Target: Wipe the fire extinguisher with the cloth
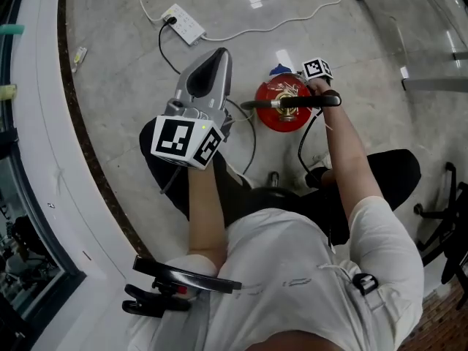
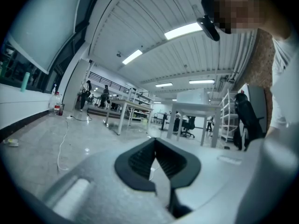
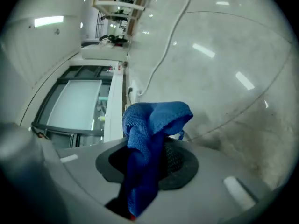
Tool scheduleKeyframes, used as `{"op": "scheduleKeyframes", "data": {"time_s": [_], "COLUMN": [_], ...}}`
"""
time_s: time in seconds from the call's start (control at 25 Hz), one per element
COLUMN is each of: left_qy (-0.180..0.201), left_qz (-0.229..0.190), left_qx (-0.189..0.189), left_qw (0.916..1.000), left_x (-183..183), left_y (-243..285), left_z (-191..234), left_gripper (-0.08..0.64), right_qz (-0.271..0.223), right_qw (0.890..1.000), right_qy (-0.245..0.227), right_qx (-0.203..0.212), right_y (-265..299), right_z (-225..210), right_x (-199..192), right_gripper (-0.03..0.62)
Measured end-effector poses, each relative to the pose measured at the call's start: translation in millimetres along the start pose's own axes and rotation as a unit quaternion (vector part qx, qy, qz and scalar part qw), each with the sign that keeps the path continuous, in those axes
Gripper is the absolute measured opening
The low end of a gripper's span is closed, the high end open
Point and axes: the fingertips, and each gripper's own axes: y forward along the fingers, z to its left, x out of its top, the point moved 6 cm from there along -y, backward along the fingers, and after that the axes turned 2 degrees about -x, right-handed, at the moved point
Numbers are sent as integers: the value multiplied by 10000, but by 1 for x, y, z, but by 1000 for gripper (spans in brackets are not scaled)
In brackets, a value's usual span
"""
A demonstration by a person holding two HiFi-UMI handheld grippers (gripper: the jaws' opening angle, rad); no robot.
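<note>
The extinguisher [image 1: 272,118] is red and seen from straight above. It stands upright on the grey floor [image 1: 351,35] in front of the person's knees, with a brass-coloured valve at its top and a black handle [image 1: 300,102] lying across it. No print on it can be read from this angle. The only markings in sight are the black-and-white square patterns on the cube [image 1: 316,68] of the right tongs and the cube [image 1: 186,141] of the left.

The cloth [image 3: 152,125] is blue and knitted, bunched into a fold. The right tongs [image 3: 148,146] are clenched on it, with one end sticking out past the tips and the other hanging back between the pads. In the head view a bit of the cloth shows at the far rim of the extinguisher, just beside the right cube.

The left tongs [image 1: 219,55] are held to the left of the extinguisher, near it but not touching. Their tips are pressed together with nothing between them.

A white power strip [image 1: 184,23] with its cable lies on the floor beyond.
</note>
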Motion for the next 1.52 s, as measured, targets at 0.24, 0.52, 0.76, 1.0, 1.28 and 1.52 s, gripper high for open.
{"op": "scheduleKeyframes", "data": {"time_s": [0.24, 0.52, 0.76, 1.0, 1.28, 1.52], "left_qy": [-1, -146, -222, -231, -240, -269], "left_qz": [-94, -110, -239, -301, -281, -211], "left_qx": [1, 258, 262, 219, 181, 275], "left_qw": [10000, 9995, 9991, 9990, 9992, 9990], "left_x": [-9, -17, -13, -11, -13, -20], "left_y": [5, -5, -7, -8, -8, -12], "left_z": [15, 29, 32, 30, 25, 30], "left_gripper": [-3, -3, -3, -3, -3, -3], "right_qz": [-719, -806, -1177, 629, 3260, 3624], "right_qw": [9892, 9928, 9837, 9116, 8664, 8818], "right_qy": [33, -156, -787, -2750, -2718, -2595], "right_qx": [-1273, -875, 1111, 2990, 2631, 1542], "right_y": [-3, -21, -88, -151, -92, -27], "right_z": [-62, -56, 107, 299, 334, 263], "right_x": [-3, 0, 53, 32, -19, 12], "right_gripper": [124, 121, 120, 120, 124, 121]}}
